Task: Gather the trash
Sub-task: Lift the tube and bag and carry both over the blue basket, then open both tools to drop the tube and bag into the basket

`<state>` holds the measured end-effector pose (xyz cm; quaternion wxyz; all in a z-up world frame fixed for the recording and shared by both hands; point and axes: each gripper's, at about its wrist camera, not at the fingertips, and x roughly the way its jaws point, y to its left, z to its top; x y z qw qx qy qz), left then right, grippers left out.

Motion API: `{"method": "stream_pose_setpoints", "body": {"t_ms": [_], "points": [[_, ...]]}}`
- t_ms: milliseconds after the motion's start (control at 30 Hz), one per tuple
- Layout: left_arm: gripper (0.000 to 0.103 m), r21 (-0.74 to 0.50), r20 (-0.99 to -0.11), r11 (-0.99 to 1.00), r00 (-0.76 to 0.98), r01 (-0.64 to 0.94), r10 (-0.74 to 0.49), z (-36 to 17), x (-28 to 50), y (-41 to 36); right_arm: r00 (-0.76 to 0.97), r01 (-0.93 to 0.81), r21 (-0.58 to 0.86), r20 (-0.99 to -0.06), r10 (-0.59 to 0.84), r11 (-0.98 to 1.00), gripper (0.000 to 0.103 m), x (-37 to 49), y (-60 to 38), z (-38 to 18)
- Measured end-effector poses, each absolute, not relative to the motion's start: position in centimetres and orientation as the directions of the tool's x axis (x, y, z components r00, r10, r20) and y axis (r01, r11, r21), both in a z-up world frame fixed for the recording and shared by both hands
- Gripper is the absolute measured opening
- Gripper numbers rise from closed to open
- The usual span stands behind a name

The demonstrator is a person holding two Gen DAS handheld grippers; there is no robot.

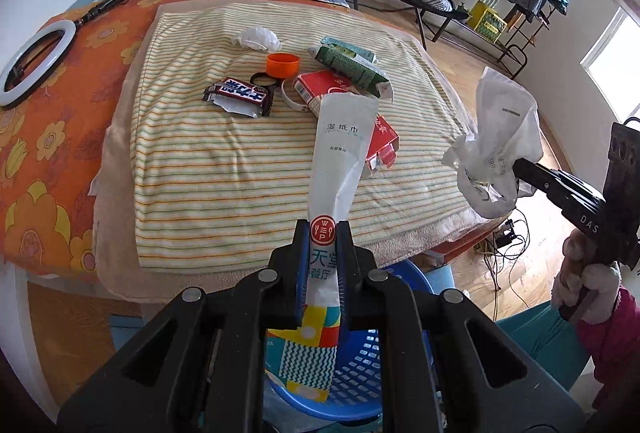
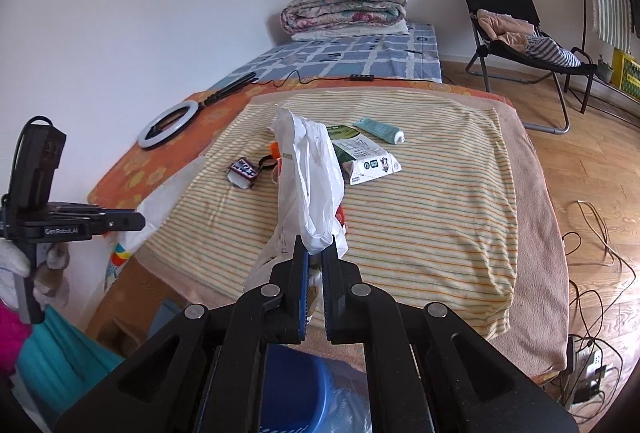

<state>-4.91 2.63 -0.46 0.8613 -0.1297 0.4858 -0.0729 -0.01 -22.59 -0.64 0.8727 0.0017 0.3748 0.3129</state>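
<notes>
Left gripper [image 1: 324,233]: fingers clamped on a long white wet-wipe packet [image 1: 344,153], held above the blue basket [image 1: 360,373]. Right gripper [image 2: 315,253]: fingers pinched on a crumpled white plastic bag [image 2: 308,185], apparently also over the basket. Remaining on the striped blanket [image 1: 200,173]: candy wrapper [image 1: 240,95], orange cap [image 1: 283,65], green carton [image 1: 352,71], red box [image 1: 320,87], tissue [image 1: 256,37].

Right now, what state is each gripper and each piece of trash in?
left gripper: shut on wet-wipe packet, held above blue basket
right gripper: shut on white plastic bag, lifted
candy wrapper: torn open, on towel
green carton: lying flattened
orange cap: loose
</notes>
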Motion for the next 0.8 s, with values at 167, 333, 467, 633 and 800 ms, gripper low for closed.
{"method": "stream_pose_setpoints", "body": {"t_ms": [167,333,467,633,800], "points": [[0.011,-0.306,-0.838,0.952,0.472,0.013,-0.276,-2.7,-7.7,0.7,0.485,-0.557,0.254,-0.673,0.559,0.79,0.004,-3.2,-22.2,-2.2],[0.011,-0.307,-0.855,0.951,0.427,0.037,-0.293,-4.7,-9.9,-1.0,0.452,-0.571,0.242,-0.704,0.547,0.784,0.004,-5.5,-21.5,-4.2],[0.011,-0.298,-0.873,0.954,0.391,0.045,-0.291,-6.3,-11.2,-1.8,0.429,-0.586,0.227,-0.727,0.536,0.778,0.004,-7.3,-20.9,-5.5],[0.011,-0.279,-0.9,0.959,0.338,0.038,-0.275,-8.6,-12.1,-2.1,0.403,-0.598,0.215,-0.753,0.521,0.772,0.004,-8.9,-20.5,-7.2],[0.011,-0.241,-0.931,0.97,0.271,0.045,-0.244,-11.0,-12.3,-3.0,0.37,-0.6,0.211,-0.782,0.501,0.772,0.004,-9.5,-20.2,-8.8]]}}
